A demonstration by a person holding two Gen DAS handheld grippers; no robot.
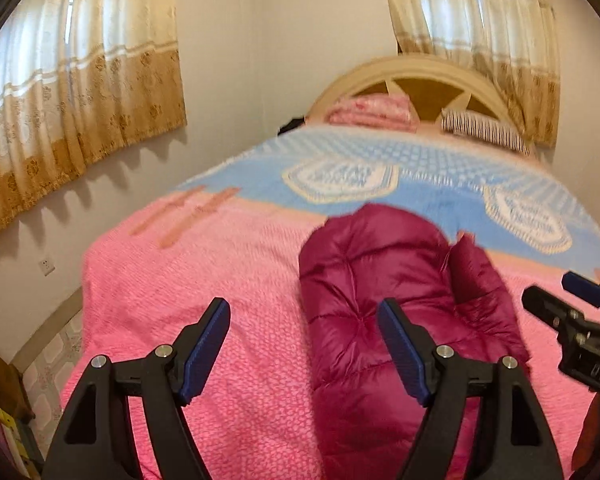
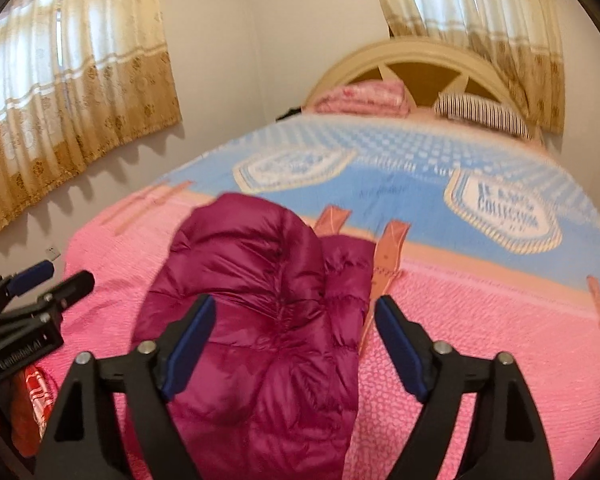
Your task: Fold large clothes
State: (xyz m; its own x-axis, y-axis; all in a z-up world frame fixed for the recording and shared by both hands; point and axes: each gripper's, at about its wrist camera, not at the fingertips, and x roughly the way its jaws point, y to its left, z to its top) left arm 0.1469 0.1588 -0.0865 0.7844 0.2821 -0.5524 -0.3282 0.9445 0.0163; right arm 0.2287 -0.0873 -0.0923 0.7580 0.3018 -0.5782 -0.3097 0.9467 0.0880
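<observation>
Folded jacket (image 1: pixel 384 300) lying on the bed (image 1: pixel 204 280), with left gripper (image 1: pixel 304 312) and right gripper (image 2: pixel 294 310) both spread, empty, above it.

Glossy quilted magenta jacket (image 2: pixel 260 300) at centre frame; nubbly matt pink bedspread (image 1: pixel 220 280) beneath; matt black plastic gripper (image 1: pixel 304 320), ribbed blue pads (image 1: pixel 204 352).

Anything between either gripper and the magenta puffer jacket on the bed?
Nothing visible. Left gripper and right gripper both hang open above the jacket, gaps empty. Bedspread around it is bare.
</observation>
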